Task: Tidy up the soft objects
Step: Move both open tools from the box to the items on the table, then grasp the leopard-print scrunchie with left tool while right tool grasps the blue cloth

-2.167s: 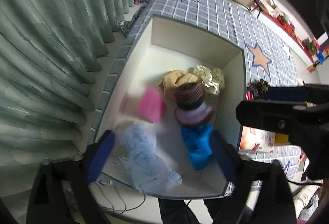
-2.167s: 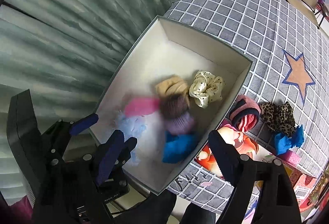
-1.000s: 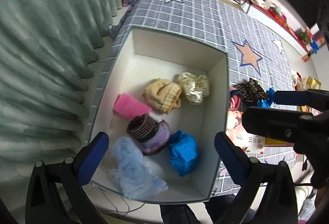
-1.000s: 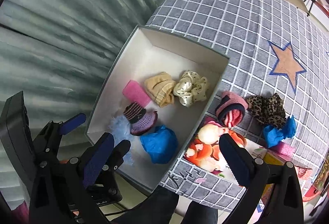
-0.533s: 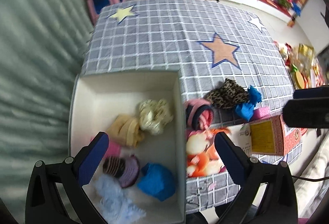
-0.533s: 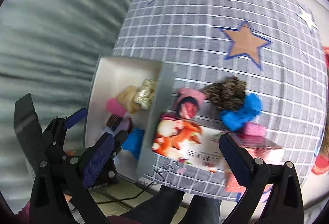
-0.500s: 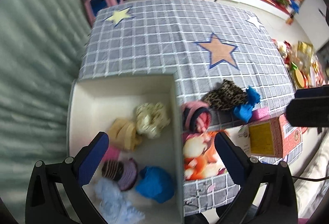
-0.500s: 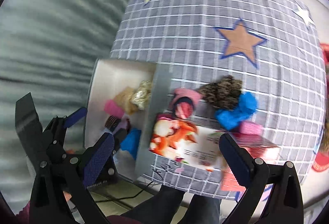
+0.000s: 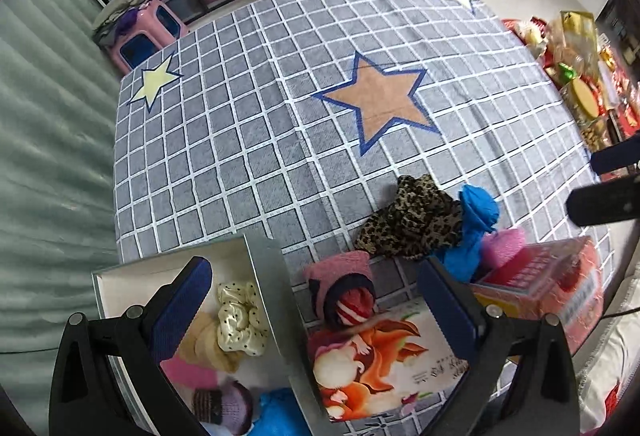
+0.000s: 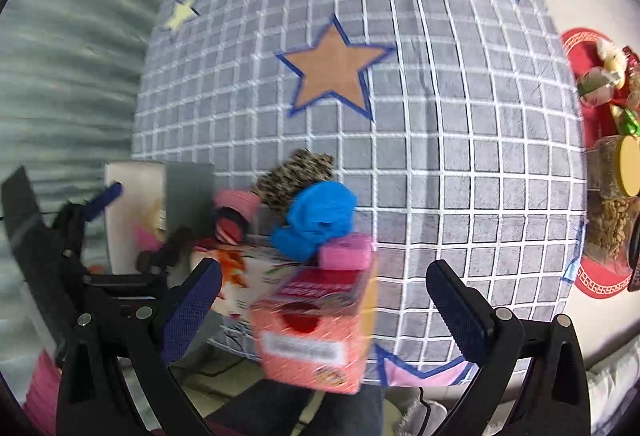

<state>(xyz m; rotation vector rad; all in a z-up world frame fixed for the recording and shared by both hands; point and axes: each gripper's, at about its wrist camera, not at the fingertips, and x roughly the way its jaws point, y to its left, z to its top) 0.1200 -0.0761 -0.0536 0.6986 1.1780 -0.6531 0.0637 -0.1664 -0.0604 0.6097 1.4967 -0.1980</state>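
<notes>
My left tongs [image 9: 316,308] and right tongs [image 10: 324,300] look alike: black plastic arms with silver screws, each finger faced with a ribbed dark-blue pad [image 9: 182,306].

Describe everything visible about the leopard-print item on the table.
The leopard-print item is a soft, crumpled fabric piece, tan with dark spots, possibly a scrunchie. It lies loose in a heap on the grey checked tablecloth, outside the white box, below the brown star. Its right edge touches the blue fabric item; the pink knitted piece sits just beside its lower left. No gripper touches it.
</notes>
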